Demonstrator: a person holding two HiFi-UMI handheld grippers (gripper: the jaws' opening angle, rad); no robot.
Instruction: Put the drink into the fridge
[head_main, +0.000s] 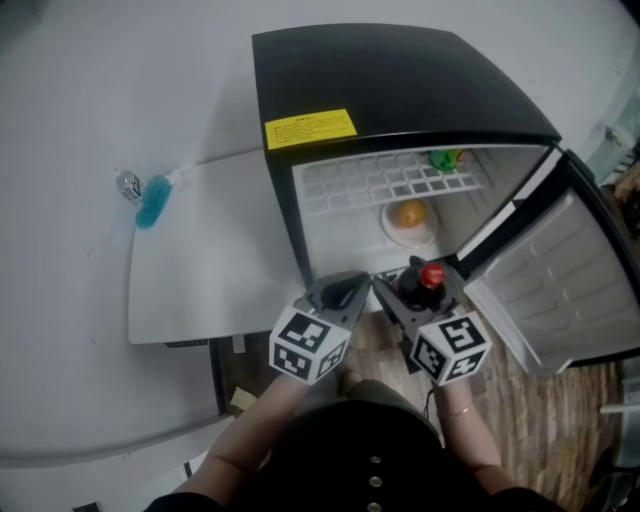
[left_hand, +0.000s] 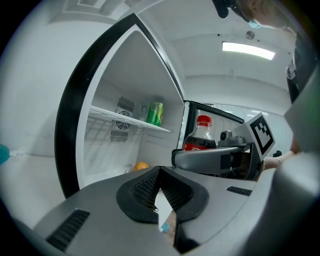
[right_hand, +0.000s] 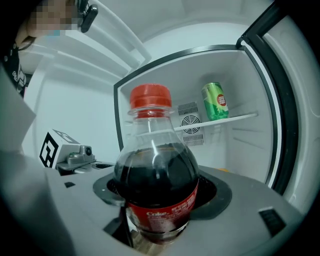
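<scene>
Closest to the camera, at the bottom middle of the head view, the person's two grippers are side by side before the open fridge (head_main: 400, 80). The right gripper (head_main: 415, 297) has its fingers clenched on the drink bottle (right_hand: 156, 185), a dark cola with a red cap, held upright by its lower body. The left gripper (head_main: 345, 292) has its fingers pressed together with nothing between them, and it hangs just beside the other one.

I would say the task is about half done. The door (head_main: 570, 270) already stands wide open at the right of the frame, and the bottle is at the mouth of the fridge, but it seems not yet inside. In the compartment, a green can (right_hand: 215, 101) stands on the wire shelf (right_hand: 235, 119), and an orange fruit (head_main: 408, 213) lies below it. What is left: to carry the bottle in, stand it on a free place, and release it.
</scene>
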